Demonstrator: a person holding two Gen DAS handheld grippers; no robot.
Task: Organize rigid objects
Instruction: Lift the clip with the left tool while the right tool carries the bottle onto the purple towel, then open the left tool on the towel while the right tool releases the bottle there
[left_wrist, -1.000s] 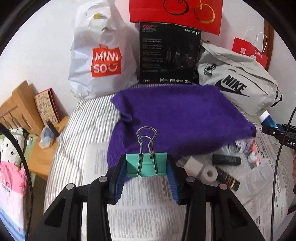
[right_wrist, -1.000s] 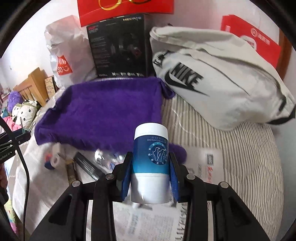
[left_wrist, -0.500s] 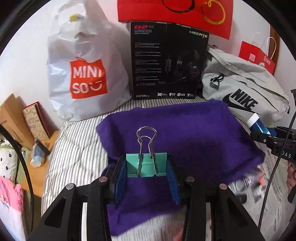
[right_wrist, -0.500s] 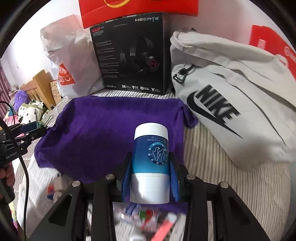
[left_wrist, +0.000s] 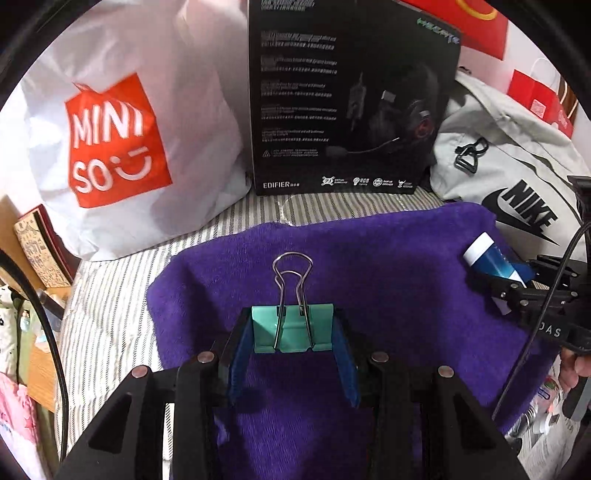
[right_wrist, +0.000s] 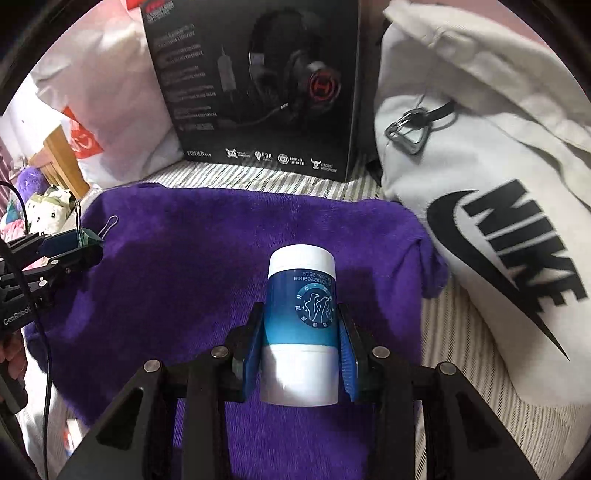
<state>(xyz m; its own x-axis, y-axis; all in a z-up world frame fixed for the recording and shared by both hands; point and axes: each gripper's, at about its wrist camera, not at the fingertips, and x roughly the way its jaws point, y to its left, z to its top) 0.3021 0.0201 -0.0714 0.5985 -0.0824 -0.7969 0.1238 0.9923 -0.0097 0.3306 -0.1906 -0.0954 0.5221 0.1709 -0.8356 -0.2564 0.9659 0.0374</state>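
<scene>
My left gripper (left_wrist: 292, 328) is shut on a teal binder clip (left_wrist: 291, 326) with silver wire handles, held above a purple towel (left_wrist: 369, 266) spread on the striped bed. My right gripper (right_wrist: 301, 332) is shut on a blue and white bottle (right_wrist: 301, 314), also above the purple towel (right_wrist: 207, 258). In the left wrist view the bottle (left_wrist: 493, 260) and right gripper show at the right edge. In the right wrist view the clip (right_wrist: 86, 236) and left gripper show at the left edge.
A black headset box (left_wrist: 351, 96) stands behind the towel, a white Miniso bag (left_wrist: 110, 140) to its left and a grey Nike bag (right_wrist: 498, 206) to its right. Small items on newspaper (left_wrist: 546, 410) lie at the near right. A wooden bedside stand (left_wrist: 33, 254) is at left.
Both grippers moved forward from over the newspaper to over the purple towel, nearer the box and bags. Each kept its hold on its object.
</scene>
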